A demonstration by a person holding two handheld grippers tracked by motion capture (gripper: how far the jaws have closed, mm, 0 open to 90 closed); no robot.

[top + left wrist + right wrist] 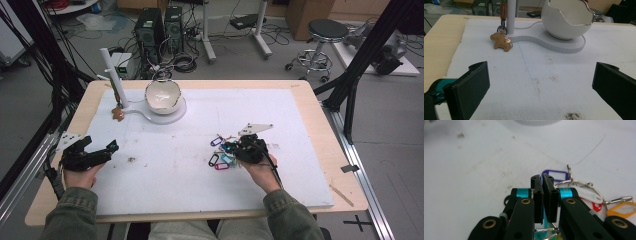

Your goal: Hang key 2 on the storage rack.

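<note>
A bunch of coloured key tags (pixel 220 159) on metal rings lies on the white mat (pixel 175 185), right of centre. My right gripper (pixel 232 146) sits over the bunch. In the right gripper view its jaws (pixel 542 180) stand pressed together, and a teal tag (pixel 544 223) and a ring wire show between the lower ends of the pads. A purple tag (pixel 554 174), a white tag (pixel 589 195) and an orange tag (pixel 621 210) lie just beyond. My left gripper (pixel 102 144) rests at the mat's left edge, jaws wide apart (pixel 541 85) with nothing between them.
A white egg-shaped bowl (pixel 162 95) (pixel 566 22) stands on a white base (pixel 172 118) at the back left. Beside it rises a white post (pixel 111 70) with a brown horse charm (pixel 118 114) (pixel 501 42) hanging from it. Computer towers and a stool stand on the floor beyond.
</note>
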